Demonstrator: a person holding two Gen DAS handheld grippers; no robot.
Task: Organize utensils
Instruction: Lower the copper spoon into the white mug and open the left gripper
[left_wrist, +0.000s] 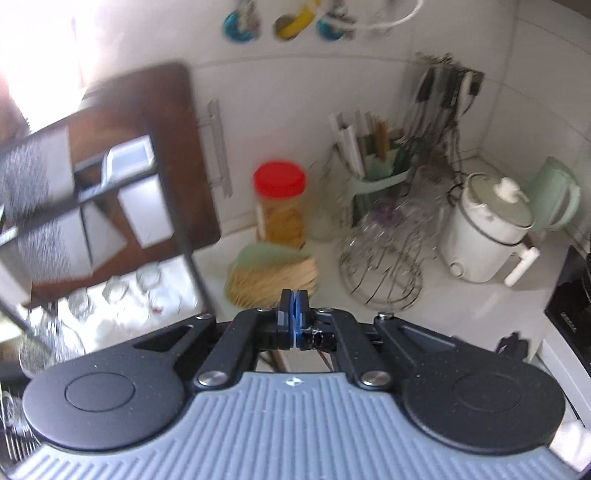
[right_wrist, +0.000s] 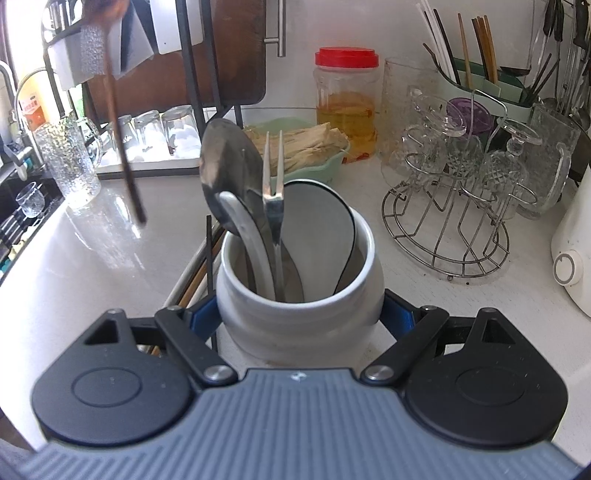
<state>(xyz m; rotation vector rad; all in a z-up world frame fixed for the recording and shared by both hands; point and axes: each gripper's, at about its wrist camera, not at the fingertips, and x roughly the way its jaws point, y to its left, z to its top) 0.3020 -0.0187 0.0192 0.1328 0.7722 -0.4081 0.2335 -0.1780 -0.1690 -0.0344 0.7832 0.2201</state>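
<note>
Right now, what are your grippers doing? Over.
Left gripper shut. Right gripper clamped on white crock, spoon and fork inside. Brown stick in mid-air beside crock.

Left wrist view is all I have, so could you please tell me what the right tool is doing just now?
Observer: The right tool has its pads against both sides of a white crock on the counter.
Operator: Thank you; is anything in the crock?
Observer: Yes: a large metal spoon, a two-pronged fork and a white, dark-rimmed utensil stand in it.
Operator: Is anything near it in the air?
Observer: A long brown utensil hangs above the counter to the crock's left; its top is blurred.
</note>
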